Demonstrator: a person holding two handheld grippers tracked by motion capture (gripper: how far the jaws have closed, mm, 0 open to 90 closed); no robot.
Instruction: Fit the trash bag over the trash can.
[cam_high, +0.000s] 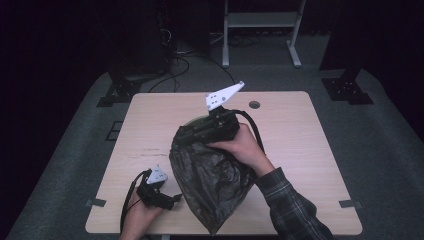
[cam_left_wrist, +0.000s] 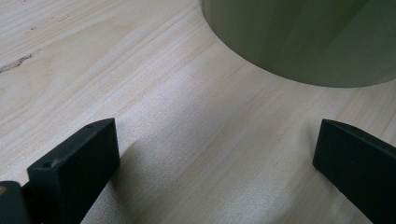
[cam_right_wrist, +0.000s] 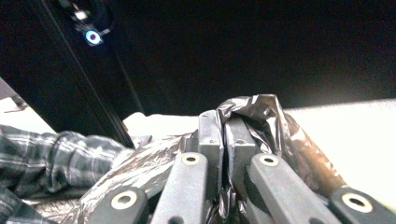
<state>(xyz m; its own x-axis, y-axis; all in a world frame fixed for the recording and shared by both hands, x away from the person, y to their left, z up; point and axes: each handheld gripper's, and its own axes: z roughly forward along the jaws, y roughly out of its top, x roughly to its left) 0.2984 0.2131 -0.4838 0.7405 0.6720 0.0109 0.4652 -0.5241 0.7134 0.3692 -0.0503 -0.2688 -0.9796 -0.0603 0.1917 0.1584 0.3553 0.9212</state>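
Bag: dark crinkly plastic bag (cam_high: 212, 175) sprawls mid-frame in high view, running from centre down to the table's near edge at bottom centre; top end bunched up by the R gripper.
R gripper: R gripper (cam_high: 192, 136) sits centre of high view, hand wrapped round its body, grey plate sticking up toward top centre. In right gripper view its jaws are pressed together w/ a fold of the bag (cam_right_wrist: 261, 121) pinched between them, plastic spilling to both sides.
L gripper: L gripper (cam_high: 172, 200) lower left of high view, low on the table, just beside the bag's left edge; can't tell if touching. Left gripper view: jaws spread wide, nothing between, only bare wood.
Cylinder: pale olive round thing (cam_left_wrist: 303, 37) upper right of left gripper view, standing on the wood, apart from the jaws.
Table: light wood table (cam_high: 150, 125), bare at left.
Sleeve: plaid sleeve (cam_high: 287, 202) lower right of high view.
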